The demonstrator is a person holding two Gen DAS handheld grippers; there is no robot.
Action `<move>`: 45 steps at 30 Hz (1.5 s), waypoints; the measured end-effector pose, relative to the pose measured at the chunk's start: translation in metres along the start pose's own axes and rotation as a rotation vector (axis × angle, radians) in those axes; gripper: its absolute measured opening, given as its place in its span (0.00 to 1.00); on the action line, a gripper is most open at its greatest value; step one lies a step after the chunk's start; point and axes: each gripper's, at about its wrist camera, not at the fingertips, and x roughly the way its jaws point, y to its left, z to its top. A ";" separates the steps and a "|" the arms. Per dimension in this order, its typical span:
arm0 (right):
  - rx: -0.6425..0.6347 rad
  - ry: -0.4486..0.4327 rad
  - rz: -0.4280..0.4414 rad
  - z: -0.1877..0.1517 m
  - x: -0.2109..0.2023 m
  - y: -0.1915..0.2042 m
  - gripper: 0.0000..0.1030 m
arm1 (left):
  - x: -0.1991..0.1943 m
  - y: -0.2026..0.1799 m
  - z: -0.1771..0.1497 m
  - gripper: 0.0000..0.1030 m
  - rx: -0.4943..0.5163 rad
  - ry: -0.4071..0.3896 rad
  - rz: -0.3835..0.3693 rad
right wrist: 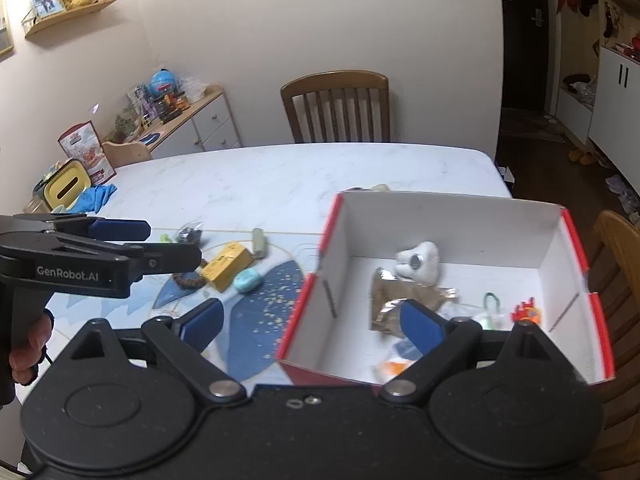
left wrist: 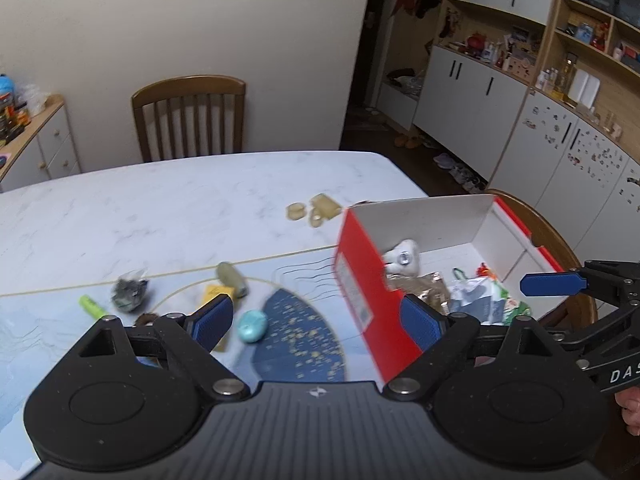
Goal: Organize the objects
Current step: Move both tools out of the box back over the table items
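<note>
A red box with a white inside (left wrist: 362, 280) (right wrist: 452, 216) stands at the table's right side. It holds a white plush toy (right wrist: 420, 266), a foil packet (right wrist: 390, 298) and small bits. On the blue mat lie a teal oval (left wrist: 252, 325) (right wrist: 247, 281), a yellow block (right wrist: 228, 266), a grey-green tube (left wrist: 232, 278) (right wrist: 259, 242), a dark crumpled bag (left wrist: 129, 290) and a green marker (left wrist: 93, 306). My left gripper (left wrist: 316, 322) is open and empty above the mat beside the box. My right gripper (right wrist: 312, 322) is open and empty over the box's near left corner.
Beige pieces (left wrist: 316, 208) lie behind the box. The white marble table (right wrist: 260, 176) has a wooden chair (right wrist: 336, 106) at its far side and another (right wrist: 618, 280) at the right. A yellow tin and blue cloth (right wrist: 98, 194) sit at the far left.
</note>
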 end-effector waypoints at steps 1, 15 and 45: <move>-0.001 0.002 0.001 0.001 0.002 0.005 0.92 | -0.001 0.006 -0.001 0.88 -0.005 0.002 0.001; -0.051 0.047 0.003 0.010 0.042 0.070 0.92 | -0.003 0.090 -0.018 1.00 -0.081 -0.014 0.037; -0.135 0.177 -0.111 0.016 0.169 0.120 0.84 | 0.080 0.219 -0.051 1.00 -0.086 0.112 0.217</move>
